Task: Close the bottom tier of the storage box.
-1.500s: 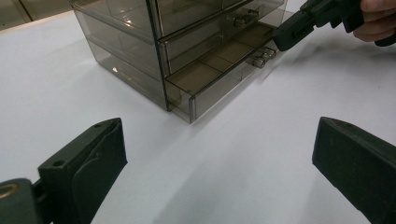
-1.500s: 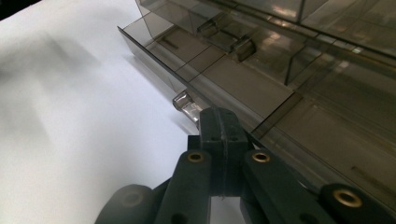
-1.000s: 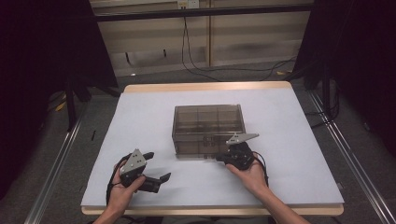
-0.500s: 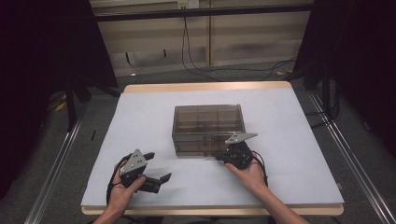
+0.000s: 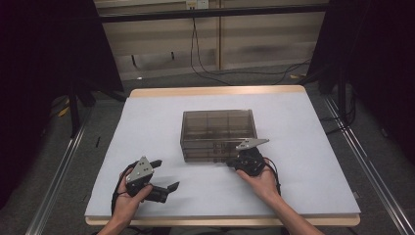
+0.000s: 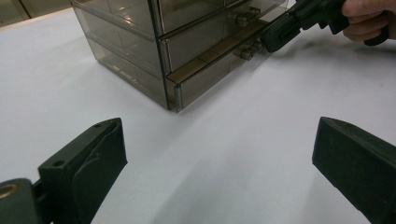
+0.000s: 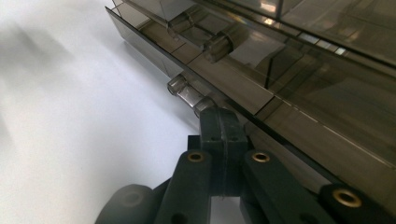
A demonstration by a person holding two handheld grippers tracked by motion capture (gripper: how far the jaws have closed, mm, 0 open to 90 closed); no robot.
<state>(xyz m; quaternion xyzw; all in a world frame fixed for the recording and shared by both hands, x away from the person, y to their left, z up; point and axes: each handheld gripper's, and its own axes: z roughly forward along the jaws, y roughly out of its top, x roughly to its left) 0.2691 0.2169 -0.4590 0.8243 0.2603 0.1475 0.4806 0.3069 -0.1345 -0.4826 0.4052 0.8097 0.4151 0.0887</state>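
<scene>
A smoky see-through drawer cabinet (image 5: 218,128) stands in the middle of the white table (image 5: 303,127). Its bottom drawer (image 6: 205,77) sticks out slightly. My right gripper (image 5: 231,160) is shut, jaws pressed flat together. In the right gripper view its tips (image 7: 223,114) touch the bottom drawer's front beside a clear handle knob (image 7: 187,95); whether they pinch any of the handle I cannot tell. The left gripper view shows that right gripper (image 6: 275,35) at the same handle. My left gripper (image 5: 165,174) rests low at the front left, open and apart from the cabinet, with bare table between its jaws (image 6: 219,163).
The table's wooden front edge (image 5: 220,220) lies just behind both hands. Dark stands and cables sit on the floor beyond the far edge. White surface stretches to the left and right of the cabinet.
</scene>
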